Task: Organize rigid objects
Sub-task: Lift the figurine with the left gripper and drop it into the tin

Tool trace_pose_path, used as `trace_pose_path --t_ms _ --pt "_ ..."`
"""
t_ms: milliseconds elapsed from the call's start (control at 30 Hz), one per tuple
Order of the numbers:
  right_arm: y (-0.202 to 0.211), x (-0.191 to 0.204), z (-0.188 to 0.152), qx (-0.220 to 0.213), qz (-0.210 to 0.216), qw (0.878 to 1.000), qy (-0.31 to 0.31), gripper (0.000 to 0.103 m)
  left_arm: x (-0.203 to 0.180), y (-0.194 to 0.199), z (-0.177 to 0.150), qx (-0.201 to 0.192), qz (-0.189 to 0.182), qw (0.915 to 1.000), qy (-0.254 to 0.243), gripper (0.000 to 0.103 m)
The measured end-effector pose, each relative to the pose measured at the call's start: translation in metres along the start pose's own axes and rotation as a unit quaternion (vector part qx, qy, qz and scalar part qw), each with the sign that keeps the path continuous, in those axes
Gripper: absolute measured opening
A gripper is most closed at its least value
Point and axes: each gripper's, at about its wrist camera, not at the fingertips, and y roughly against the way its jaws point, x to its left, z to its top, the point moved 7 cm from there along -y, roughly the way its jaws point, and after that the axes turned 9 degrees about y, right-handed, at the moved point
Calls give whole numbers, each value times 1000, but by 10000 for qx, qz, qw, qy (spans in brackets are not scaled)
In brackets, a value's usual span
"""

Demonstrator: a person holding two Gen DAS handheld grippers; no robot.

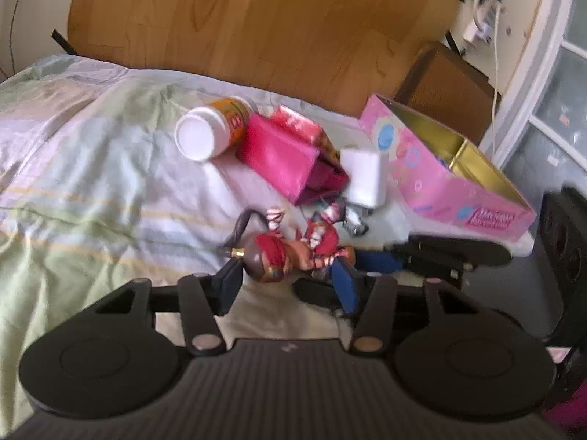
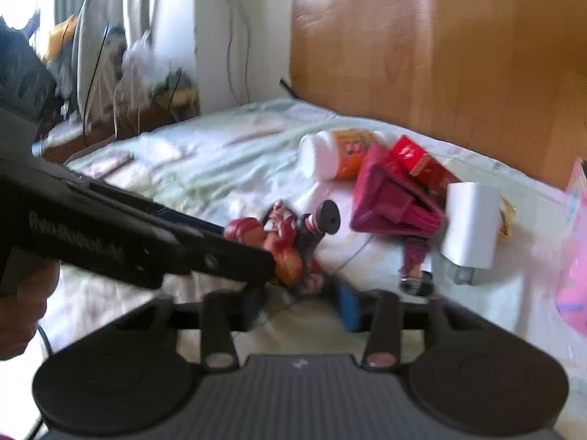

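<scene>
Low centre of the left wrist view, just ahead of my left tongs (image 1: 290,286), lies the red-and-brown plastic toy figurine (image 1: 293,253) on the pale striped bedsheet (image 1: 91,168), long axis running left-right across the frame. Left fingers stand apart, flanking it, not clamped. Right tongs (image 2: 301,304) also apart, w/ figurine upper left of them. Left is nearer. Pink open box w/ gold lining (image 1: 451,168) sits at right, likely the drop spot.

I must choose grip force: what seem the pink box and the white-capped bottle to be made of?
Pink box: probably tin, since its inside walls shine gold like metal, though foil-lined card is possible. Bottle: likely plastic, with a smooth matte white cap and a glossy orange label.
</scene>
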Motion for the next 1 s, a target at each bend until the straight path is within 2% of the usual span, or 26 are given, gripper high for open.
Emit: trace_pose_path --t_ms 67,200,300,533,700,833,1000 --pt "5 -6 0 -106 -12 9998 -174 34 -8 0 5 16 34 10000 -69 56" --pt "14 -15 -3 -182 -244 9992 -275 33 -32 -3 5 -81 215 9984 -525 57" --pt "31 -23 -4 -359 -370 9981 -349 33 -48 2 9 -155 131 9971 -740 57" --pt "79 -57 3 -948 -1060 9889 -422 33 -111 0 32 -398 -173 9892 -1400 57" --pt "112 -107 -6 -1039 -1726 9778 -584 33 -172 -32 42 -341 -581 9806 -1842 57" --pt "135 -154 -24 -940 -2232 9672 -761 33 -223 -68 42 -194 -954 9733 -2078 57" --pt "152 -208 -48 -707 -2658 9564 -986 33 -274 -106 34 -86 -1152 9664 -2295 55"
